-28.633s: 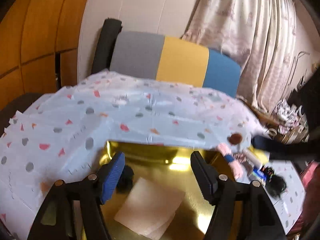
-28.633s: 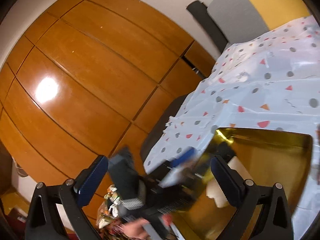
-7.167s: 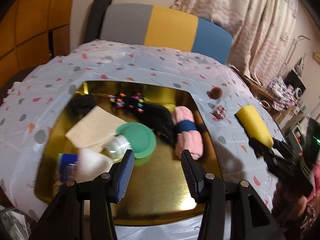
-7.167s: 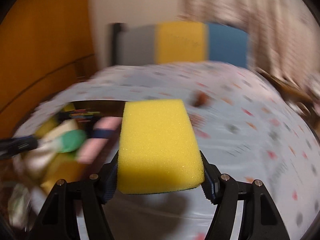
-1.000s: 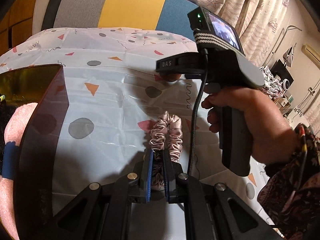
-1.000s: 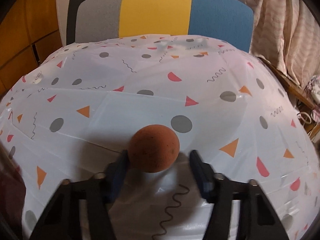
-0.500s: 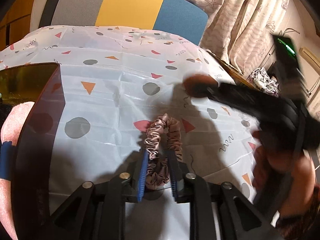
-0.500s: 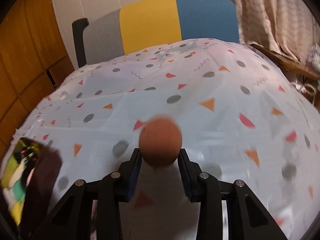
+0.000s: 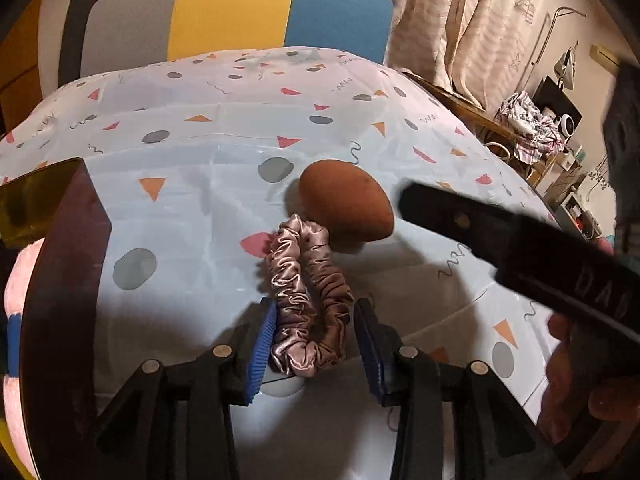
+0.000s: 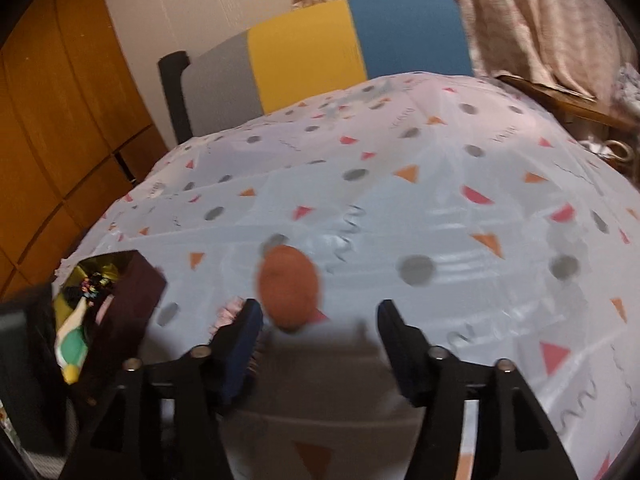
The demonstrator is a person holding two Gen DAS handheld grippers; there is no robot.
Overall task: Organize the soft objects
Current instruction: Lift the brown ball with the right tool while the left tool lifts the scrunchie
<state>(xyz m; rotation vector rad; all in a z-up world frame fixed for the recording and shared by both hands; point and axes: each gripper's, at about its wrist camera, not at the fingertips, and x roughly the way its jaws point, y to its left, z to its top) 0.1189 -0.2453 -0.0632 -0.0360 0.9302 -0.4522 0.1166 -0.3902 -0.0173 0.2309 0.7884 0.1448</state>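
Observation:
A pink satin scrunchie [image 9: 306, 300] lies on the patterned tablecloth between the fingers of my left gripper [image 9: 316, 344], which is open around its near end. A brown egg-shaped sponge [image 9: 346, 206] lies on the cloth just beyond the scrunchie, touching its far end. In the right wrist view the sponge [image 10: 289, 292] sits just ahead of my right gripper [image 10: 318, 336], which is open and empty. A bit of the scrunchie [image 10: 228, 314] shows beside its left finger. The right gripper's body [image 9: 520, 252] crosses the right of the left wrist view.
A gold tray with a dark rim [image 9: 64, 248] stands at the left, holding a pink roll [image 9: 18, 276] and other items [image 10: 74, 340]. A grey, yellow and blue chair back [image 10: 320, 52] stands behind the table. Curtains and clutter are at the right.
My right gripper has opened and let go of the brown sponge, which now lies by the scrunchie. My left gripper has opened wider around the scrunchie.

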